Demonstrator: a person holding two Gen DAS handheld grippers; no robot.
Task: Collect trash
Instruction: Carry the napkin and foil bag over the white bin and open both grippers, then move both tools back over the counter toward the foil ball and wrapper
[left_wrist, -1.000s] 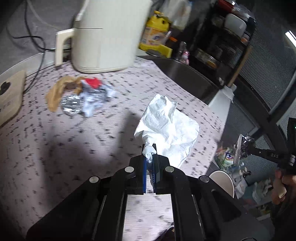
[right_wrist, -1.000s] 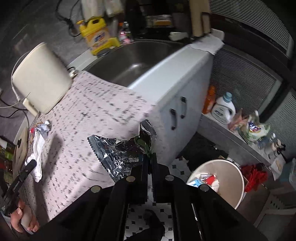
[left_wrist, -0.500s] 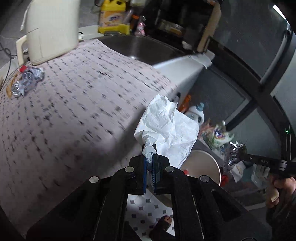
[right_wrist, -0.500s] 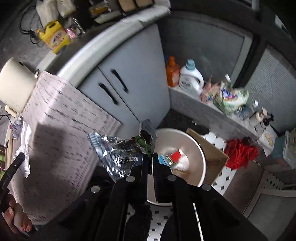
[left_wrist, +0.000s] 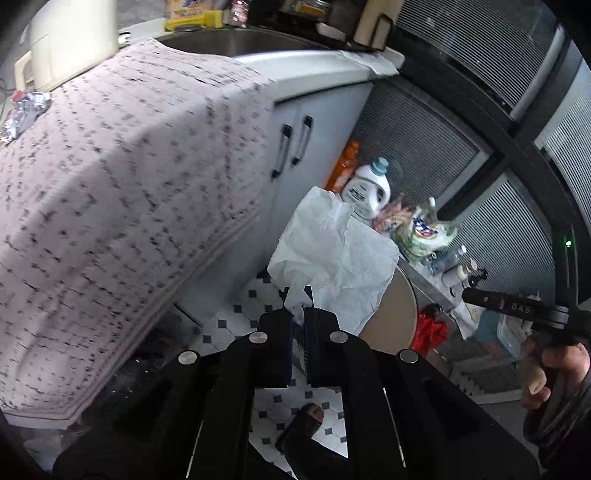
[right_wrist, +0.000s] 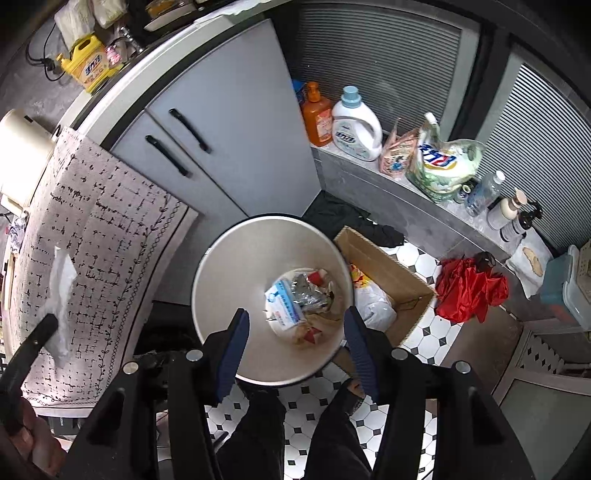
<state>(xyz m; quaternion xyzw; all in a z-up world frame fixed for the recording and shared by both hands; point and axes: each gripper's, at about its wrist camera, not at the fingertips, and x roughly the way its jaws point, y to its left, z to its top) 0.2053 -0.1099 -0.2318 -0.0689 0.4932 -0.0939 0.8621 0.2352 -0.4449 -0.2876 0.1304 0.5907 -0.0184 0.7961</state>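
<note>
Hovering with the right hand-held gripper (right_wrist: 296, 314) straight over the bin (right_wrist: 229, 266), fingers spread wide apart and gripping nothing. Has let go of the crinkled foil wrapper (right_wrist: 308, 293) that was pinched there half a second ago; now lies at the bottom of the bin among a blue-and-white packet and other scraps. Counts as one piece delivered.

Carrying the white tissue (left_wrist: 332, 251) in the left hand-held gripper (left_wrist: 296, 295), clamped tight on one twisted corner, with the rest of the sheet fanning out beyond the tips. Has swung off the table (left_wrist: 110, 184) within the last second and now hangs over the tiled floor (left_wrist: 229, 325), near the bin but not yet above its mouth. Probably needs a further move over the opening before release, since so light a sheet could drift onto the floor or into the cardboard box (right_wrist: 384, 269) beside the bin.

Farther back, leaves a small heap of foil scraps (left_wrist: 24, 114) on the table's far corner near the cream appliance (left_wrist: 70, 37), well apart from both grippers. Means more to fetch.
</note>
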